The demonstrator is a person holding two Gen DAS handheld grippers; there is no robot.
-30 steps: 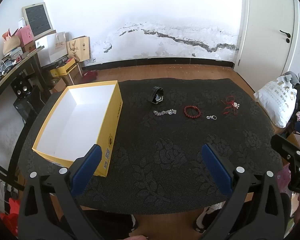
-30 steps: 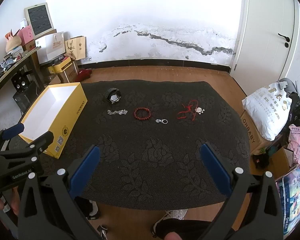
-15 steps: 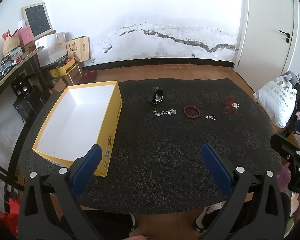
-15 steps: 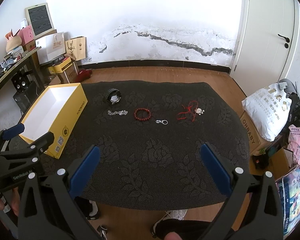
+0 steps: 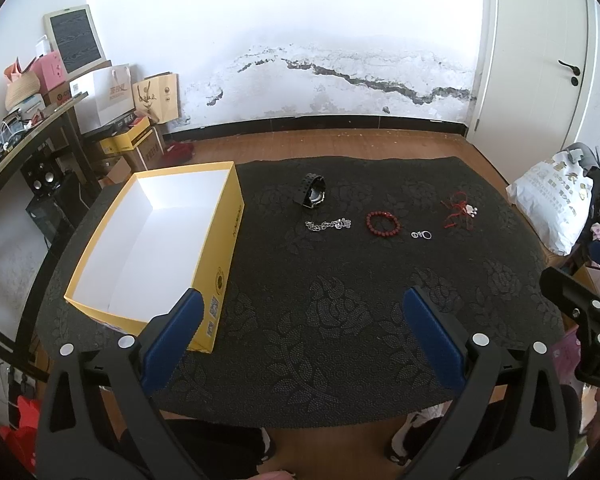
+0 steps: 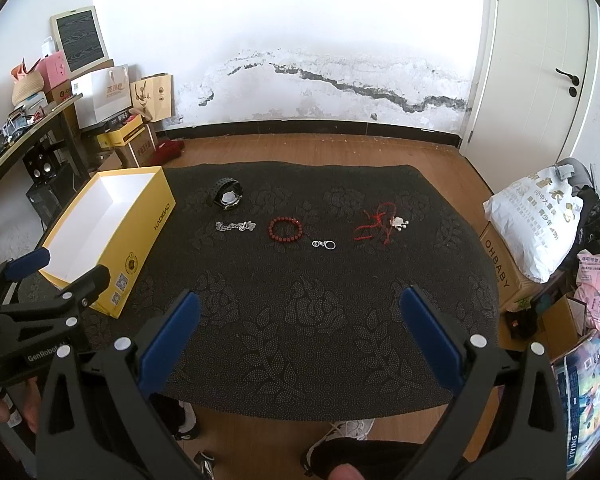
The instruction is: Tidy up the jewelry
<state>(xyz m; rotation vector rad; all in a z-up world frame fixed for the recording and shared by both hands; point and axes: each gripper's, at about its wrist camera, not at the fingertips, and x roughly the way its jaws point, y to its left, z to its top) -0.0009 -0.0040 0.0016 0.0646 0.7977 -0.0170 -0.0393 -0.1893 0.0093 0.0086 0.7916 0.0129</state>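
Note:
Jewelry lies in a row on the black patterned table cover (image 5: 340, 320): a black watch (image 5: 313, 191), a silver chain bracelet (image 5: 327, 225), a red bead bracelet (image 5: 383, 223), small silver rings (image 5: 421, 235) and a red cord with a white charm (image 5: 458, 211). The same row shows in the right wrist view: watch (image 6: 228, 194), chain (image 6: 236, 225), beads (image 6: 285, 228), rings (image 6: 325, 244), cord (image 6: 376, 225). An open, empty yellow box (image 5: 156, 248) stands at the left. My left gripper (image 5: 300, 320) and right gripper (image 6: 300, 316) are both open and empty, above the near table edge.
The yellow box also shows in the right wrist view (image 6: 112, 220). A desk with bags and boxes (image 5: 40, 112) stands far left. A white sack (image 5: 552, 200) and cartons (image 6: 500, 268) sit right of the table. A door (image 5: 548, 60) is at the back right.

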